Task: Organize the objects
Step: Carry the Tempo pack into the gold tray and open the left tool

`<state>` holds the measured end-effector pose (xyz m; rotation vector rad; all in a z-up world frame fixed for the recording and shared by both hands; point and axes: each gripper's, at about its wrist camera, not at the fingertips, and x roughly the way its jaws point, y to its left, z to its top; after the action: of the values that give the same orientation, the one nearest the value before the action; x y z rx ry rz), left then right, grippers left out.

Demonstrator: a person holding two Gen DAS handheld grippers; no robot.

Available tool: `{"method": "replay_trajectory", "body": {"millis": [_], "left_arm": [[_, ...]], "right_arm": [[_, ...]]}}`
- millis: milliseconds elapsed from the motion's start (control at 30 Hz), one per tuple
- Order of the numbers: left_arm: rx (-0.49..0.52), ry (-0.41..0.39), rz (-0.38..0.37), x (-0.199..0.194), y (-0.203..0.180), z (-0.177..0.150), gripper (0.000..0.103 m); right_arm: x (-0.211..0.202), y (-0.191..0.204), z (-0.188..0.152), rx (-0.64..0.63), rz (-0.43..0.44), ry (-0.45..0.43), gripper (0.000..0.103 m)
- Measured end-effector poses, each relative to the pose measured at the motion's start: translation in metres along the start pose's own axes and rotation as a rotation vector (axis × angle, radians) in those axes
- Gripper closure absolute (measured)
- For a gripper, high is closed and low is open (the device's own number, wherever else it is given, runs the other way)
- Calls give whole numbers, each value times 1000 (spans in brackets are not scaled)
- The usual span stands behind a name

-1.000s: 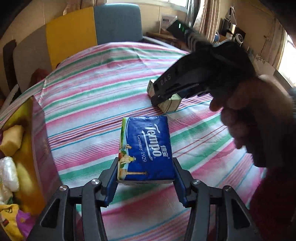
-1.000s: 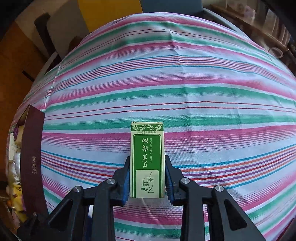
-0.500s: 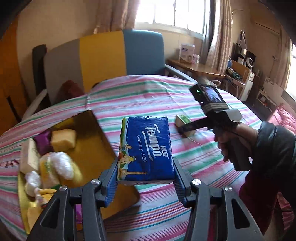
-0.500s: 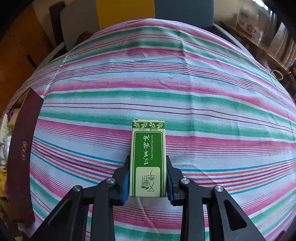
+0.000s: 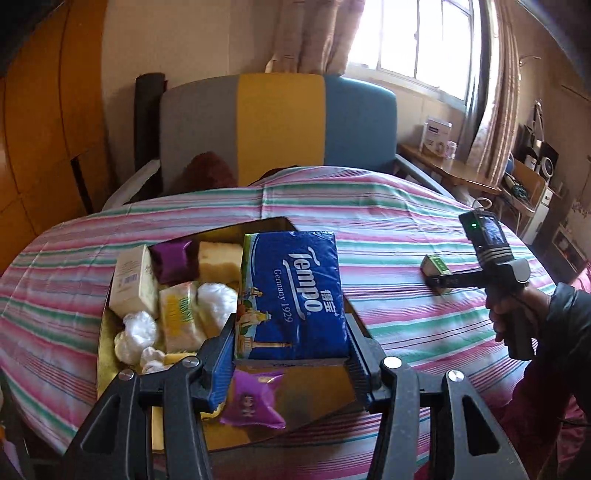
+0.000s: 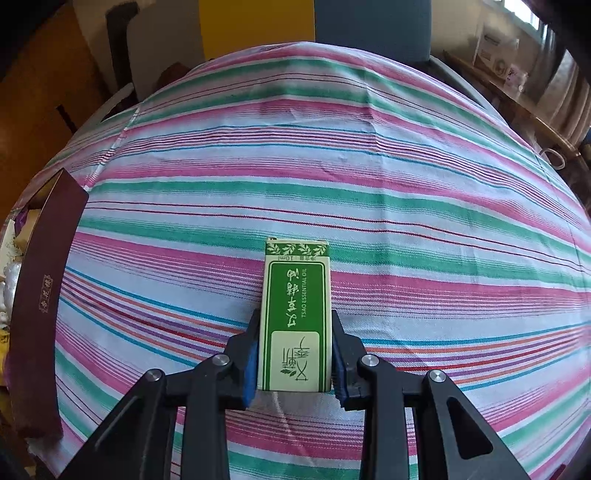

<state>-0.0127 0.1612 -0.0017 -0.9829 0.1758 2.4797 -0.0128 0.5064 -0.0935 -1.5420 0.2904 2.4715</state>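
We see a round table under a striped tablecloth of pink, green and white. Behind the table stands an armchair with a back in grey, yellow and blue panels. Beyond the armchair we see a bright window with patterned curtains on both sides. To the right of the armchair we see a wooden side table carrying a white box. To the armchair's left we see wooden wall panelling.
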Motion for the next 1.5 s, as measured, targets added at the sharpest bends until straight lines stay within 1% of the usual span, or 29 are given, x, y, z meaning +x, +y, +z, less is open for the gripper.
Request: {"method": "replay_trajectory", "body": {"millis": [100,200,333,400,433,500,533,633,733,767,900,967,1100,1200,1233,1300,1433,1500], "left_arm": [[-28,18,-4,3,13,-4,50],[-89,45,-19,6,36,-10,50],[-209,83,-4,6,80,-20,50],[-251,97,-4,7,97,-23,50],[-276,104,-13,8,103,-24,50],[-326,126,-66,16,109,-20,50],[-336,129,-82,19,108,-17,50],[-316,132,-117,33,94,-4,50],[-327,157,-173,56,77,14,50],[-331,168,-176,64,72,18,50],[-353,231,-169,106,57,34,50],[-373,271,-154,130,54,39,50],[-399,330,-135,164,54,43,50],[-376,379,-121,185,51,42,49],[-372,387,-106,189,50,41,49],[-325,369,-98,187,45,44,48],[-331,364,-119,177,47,45,47],[-328,334,-116,161,48,48,47]], "right_arm": [[1,3,1,-13,-8,-4,71],[1,2,2,-15,-10,-5,71],[1,4,3,-27,-20,-7,71],[2,5,4,-31,-24,-7,71],[7,11,9,-32,-27,-6,71],[8,13,9,-33,-30,-6,71],[8,13,10,-34,-32,-5,71],[6,11,8,-43,-39,-4,71],[7,12,8,-43,-39,-5,71],[7,12,8,-43,-39,-5,71],[8,13,9,-52,-44,-4,71],[8,14,10,-54,-45,-2,71],[10,16,12,-60,-47,-2,71],[11,14,13,-50,-35,-3,71],[11,14,13,-52,-35,-4,70],[11,15,13,-57,-37,-6,70],[12,15,14,-57,-35,-7,69],[11,15,14,-60,-37,-8,69]]}}
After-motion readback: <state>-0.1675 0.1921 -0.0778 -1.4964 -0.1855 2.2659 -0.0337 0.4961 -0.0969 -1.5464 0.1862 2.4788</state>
